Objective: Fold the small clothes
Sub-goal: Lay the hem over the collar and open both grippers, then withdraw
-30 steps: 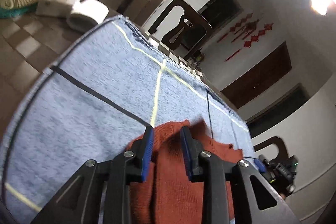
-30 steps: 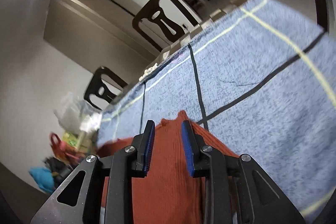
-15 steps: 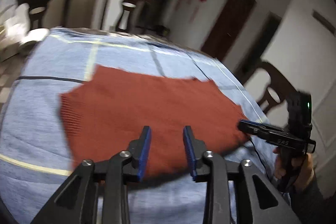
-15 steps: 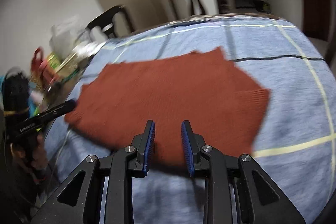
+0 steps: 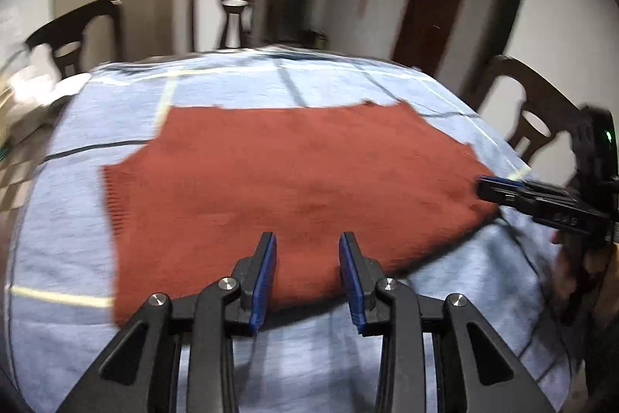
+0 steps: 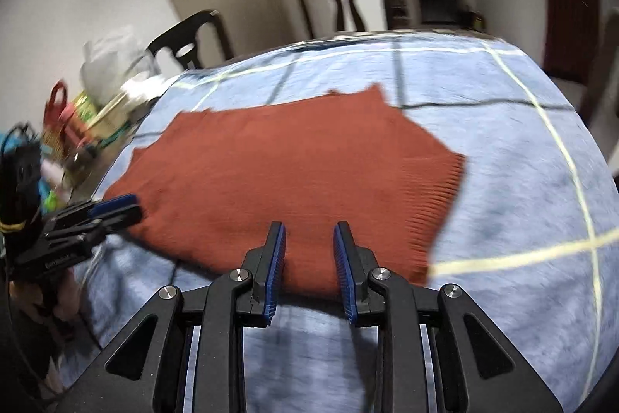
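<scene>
A rust-red knitted garment point(image 5: 286, 180) lies flat and folded on the blue checked table cloth point(image 5: 58, 219); it also shows in the right wrist view point(image 6: 294, 177). My left gripper point(image 5: 307, 242) is open and empty, above the garment's near edge. My right gripper point(image 6: 309, 233) is open and empty, above the near edge further right. In the left wrist view the right gripper point(image 5: 503, 188) shows at the garment's right corner. In the right wrist view the left gripper point(image 6: 116, 206) shows at its left corner.
Dark wooden chairs point(image 5: 236, 14) stand behind the table and another point(image 5: 530, 111) to its right. Bags and clutter point(image 6: 96, 91) sit off the table's left side. A brown door point(image 5: 429, 2) is in the back wall.
Both grippers have pulled back and up from the garment's far part toward its near edge. The garment now lies flat in full view. Both jaws stay open.
</scene>
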Motion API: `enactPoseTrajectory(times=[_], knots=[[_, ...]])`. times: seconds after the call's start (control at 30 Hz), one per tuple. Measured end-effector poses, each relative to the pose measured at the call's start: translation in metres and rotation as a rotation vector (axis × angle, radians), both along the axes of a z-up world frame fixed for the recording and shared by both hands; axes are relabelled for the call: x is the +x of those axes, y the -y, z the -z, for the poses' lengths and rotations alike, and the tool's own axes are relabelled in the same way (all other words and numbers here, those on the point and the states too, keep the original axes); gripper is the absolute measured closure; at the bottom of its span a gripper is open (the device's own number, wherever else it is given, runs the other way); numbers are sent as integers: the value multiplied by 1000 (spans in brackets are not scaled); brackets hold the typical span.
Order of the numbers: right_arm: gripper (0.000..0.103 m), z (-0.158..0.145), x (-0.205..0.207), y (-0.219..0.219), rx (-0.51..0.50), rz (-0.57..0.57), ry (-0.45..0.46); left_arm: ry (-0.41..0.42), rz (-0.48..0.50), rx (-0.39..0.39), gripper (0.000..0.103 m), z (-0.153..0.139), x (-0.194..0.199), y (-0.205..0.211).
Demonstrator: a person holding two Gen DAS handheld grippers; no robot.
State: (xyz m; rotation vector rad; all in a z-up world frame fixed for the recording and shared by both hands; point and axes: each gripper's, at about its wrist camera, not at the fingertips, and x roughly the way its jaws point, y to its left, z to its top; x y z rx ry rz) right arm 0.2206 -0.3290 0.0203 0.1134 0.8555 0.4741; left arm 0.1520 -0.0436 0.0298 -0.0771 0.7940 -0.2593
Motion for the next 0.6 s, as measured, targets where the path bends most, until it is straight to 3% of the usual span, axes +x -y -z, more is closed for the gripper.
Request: enactPoseTrajectory(times=[0.07,0.17,0.4,0.53,0.6], knots=[[77,7,3,13,15,41,-23,-36,-67,-22,67,8,1,-18],[77,8,1,17,56,50,-21,-55,-89,-68,67,11,0,-32],[76,-1,-4,18,21,83,10,8,-180,12,67,-4,-9,-39],[76,5,-3,19,48,87,-6,-56,-217,18,67,14,-1,-44],[76,2,-5,17,34,83,-2,-42,-216,34,67,15,-4,-40]])
